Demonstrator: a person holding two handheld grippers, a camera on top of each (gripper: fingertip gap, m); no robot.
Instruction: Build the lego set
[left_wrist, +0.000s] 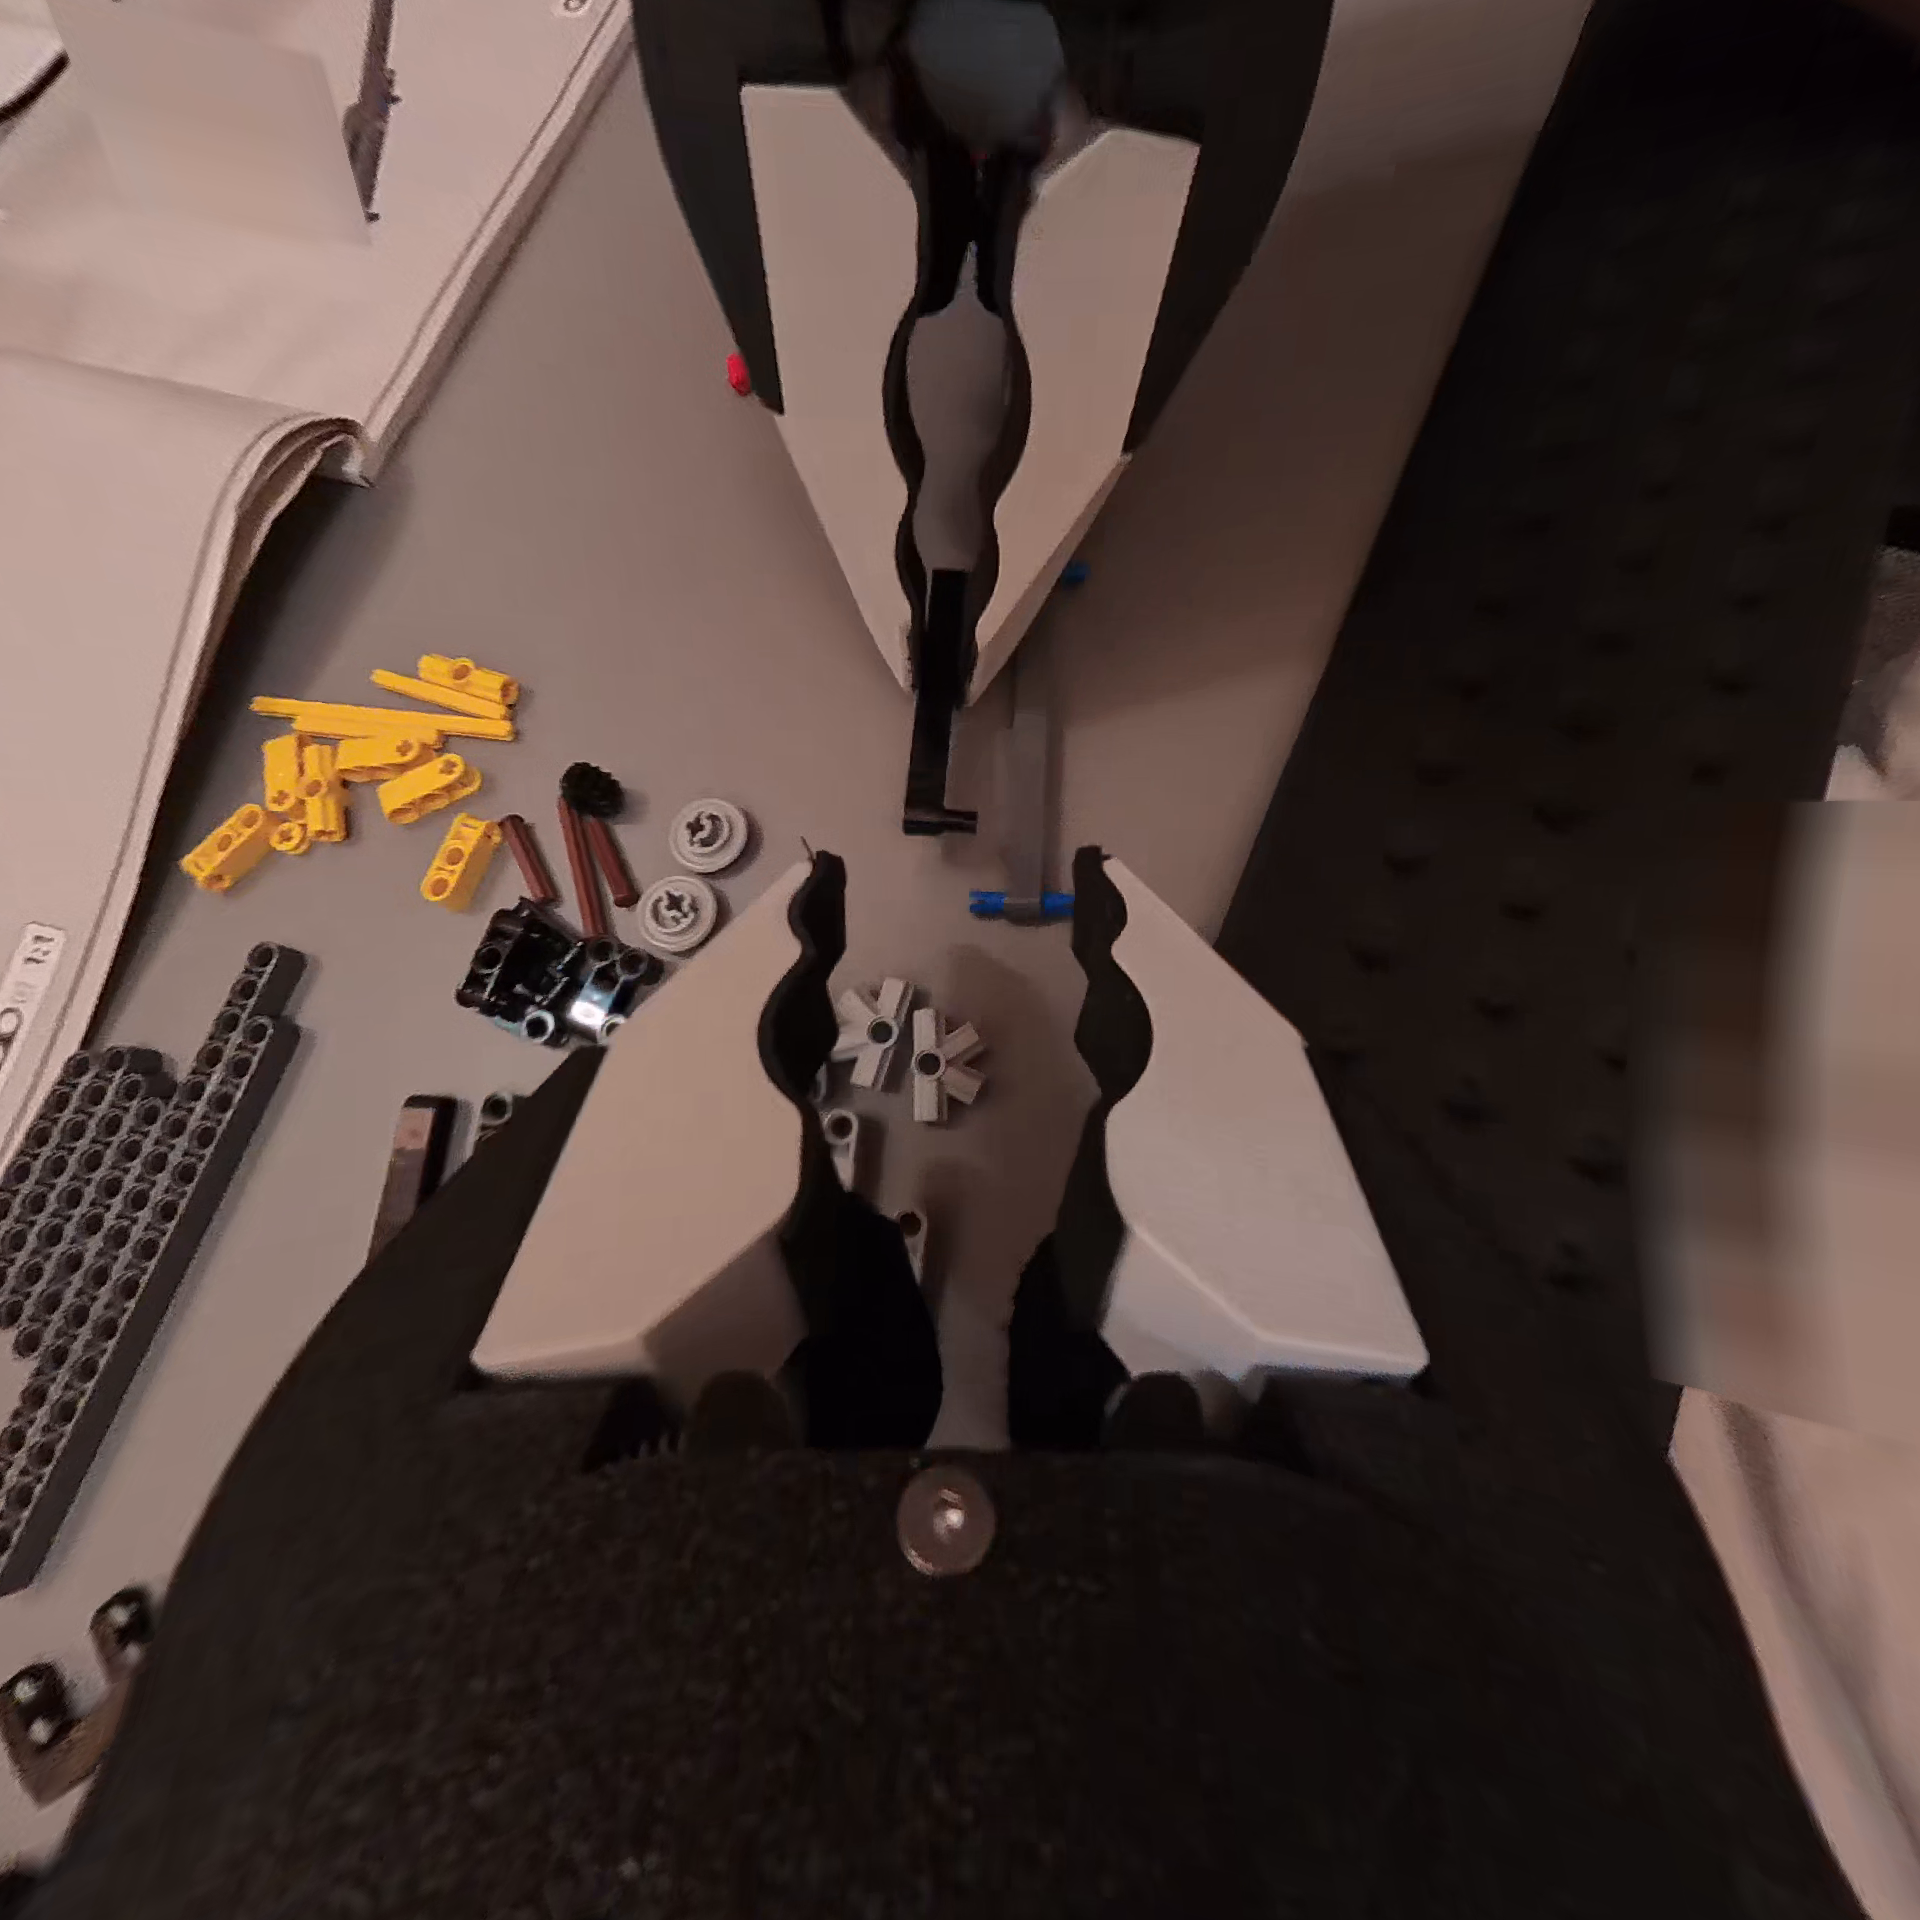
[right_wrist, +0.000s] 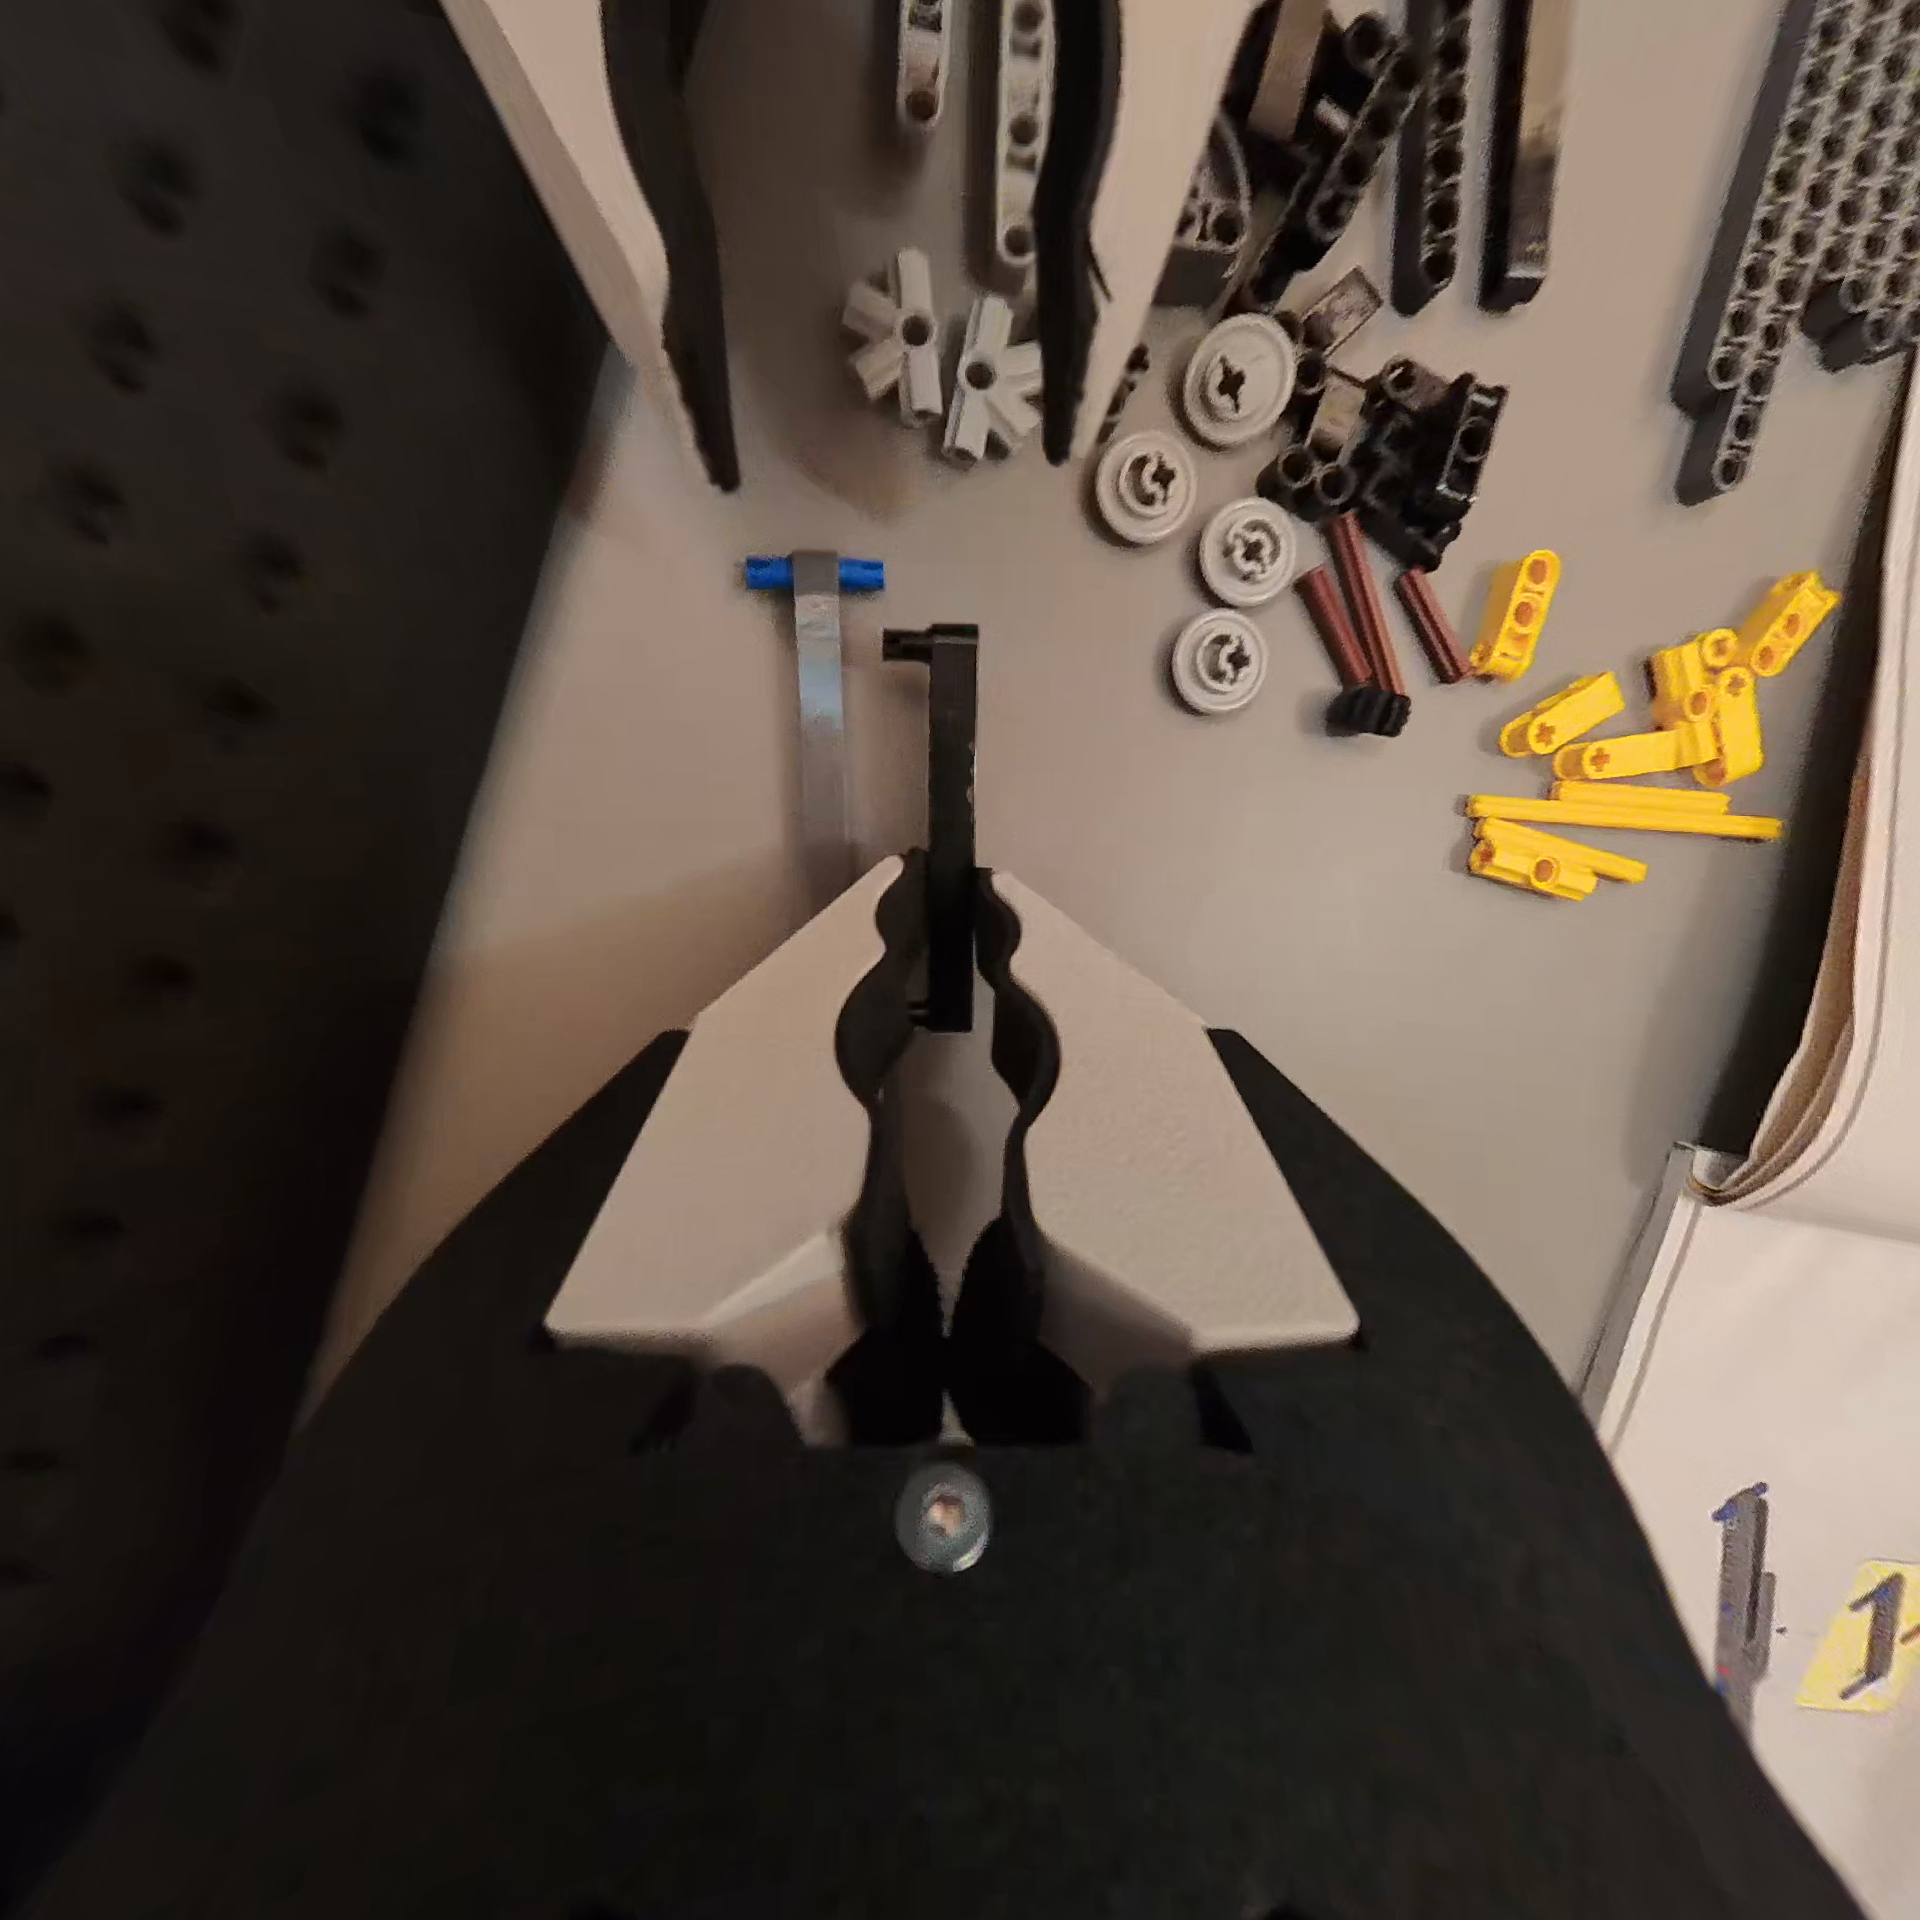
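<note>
My right gripper (right_wrist: 951, 871) is shut on a black lego beam (right_wrist: 952, 748), held on edge just above the grey table with a short black pin at its far end. A grey beam (right_wrist: 824, 707) with a blue pin (right_wrist: 816, 571) through its far end lies just left of it. My left gripper (left_wrist: 956, 862) is open and empty, facing the right gripper (left_wrist: 940, 681). The black beam's pin end (left_wrist: 940, 821) sits just beyond my left fingertips. The grey beam (left_wrist: 1027, 790) lies beside it. The left gripper (right_wrist: 888, 457) shows at the top of the right wrist view.
Two grey spoked hubs (left_wrist: 914, 1049) lie between my left fingers. Yellow connectors and axles (left_wrist: 374, 769), brown axles (left_wrist: 582, 862), grey pulley wheels (left_wrist: 691, 873), black connectors (left_wrist: 551, 977) and long dark beams (left_wrist: 104, 1226) lie to the left. An open instruction booklet (left_wrist: 208, 416) lies beyond them. A black dimpled mat (left_wrist: 1558, 727) borders the right. Left tips to right tips: about 7 cm.
</note>
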